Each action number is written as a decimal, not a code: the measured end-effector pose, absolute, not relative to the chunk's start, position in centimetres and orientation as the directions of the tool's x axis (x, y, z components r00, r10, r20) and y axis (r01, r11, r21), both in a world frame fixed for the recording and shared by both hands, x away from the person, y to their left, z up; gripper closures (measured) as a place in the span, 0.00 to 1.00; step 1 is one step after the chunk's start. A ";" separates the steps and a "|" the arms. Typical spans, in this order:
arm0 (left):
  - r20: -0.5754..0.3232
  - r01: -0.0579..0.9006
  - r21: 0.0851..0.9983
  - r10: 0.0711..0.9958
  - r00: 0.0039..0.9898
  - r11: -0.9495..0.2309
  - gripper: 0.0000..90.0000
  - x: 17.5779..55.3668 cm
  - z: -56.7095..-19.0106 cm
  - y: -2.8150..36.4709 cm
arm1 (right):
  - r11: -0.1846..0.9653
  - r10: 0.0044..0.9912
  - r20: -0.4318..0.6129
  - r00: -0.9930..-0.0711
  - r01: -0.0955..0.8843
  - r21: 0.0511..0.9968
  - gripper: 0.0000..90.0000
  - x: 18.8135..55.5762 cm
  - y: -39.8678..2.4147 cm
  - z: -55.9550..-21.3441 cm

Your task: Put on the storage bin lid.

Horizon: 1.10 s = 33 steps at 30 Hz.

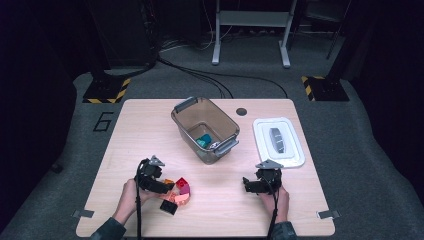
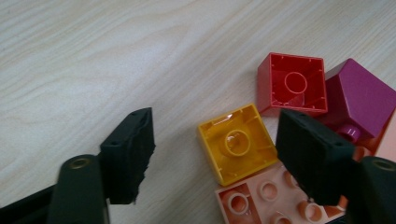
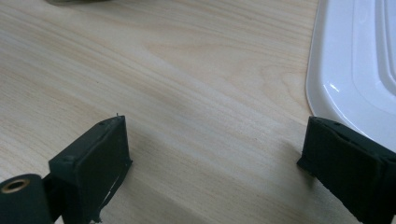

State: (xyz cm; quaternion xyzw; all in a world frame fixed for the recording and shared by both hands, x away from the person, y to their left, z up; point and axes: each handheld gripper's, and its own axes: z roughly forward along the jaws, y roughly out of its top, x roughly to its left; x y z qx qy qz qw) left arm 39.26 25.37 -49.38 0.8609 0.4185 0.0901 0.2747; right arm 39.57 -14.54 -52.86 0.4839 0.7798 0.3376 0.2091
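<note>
Left gripper [image 2: 215, 154] hovering jaws wide apart over yellow brick [image 2: 236, 142] beside red brick [image 2: 292, 84]; right gripper [image 3: 212, 163] resting spread empty near white lid [image 3: 355, 60]

Light wooden table [image 1: 150, 125] carries a clear bin [image 1: 206, 128] at centre, a white lid [image 1: 278, 142] just right, and toy blocks [image 1: 178, 193] near-left.
</note>
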 end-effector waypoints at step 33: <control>-0.061 0.639 0.589 0.761 0.646 -0.495 0.65 39.5 -49.1 26.6 | 0.299 0.897 0.006 -0.442 0.617 0.728 0.07 39.5 -14.5 -52.9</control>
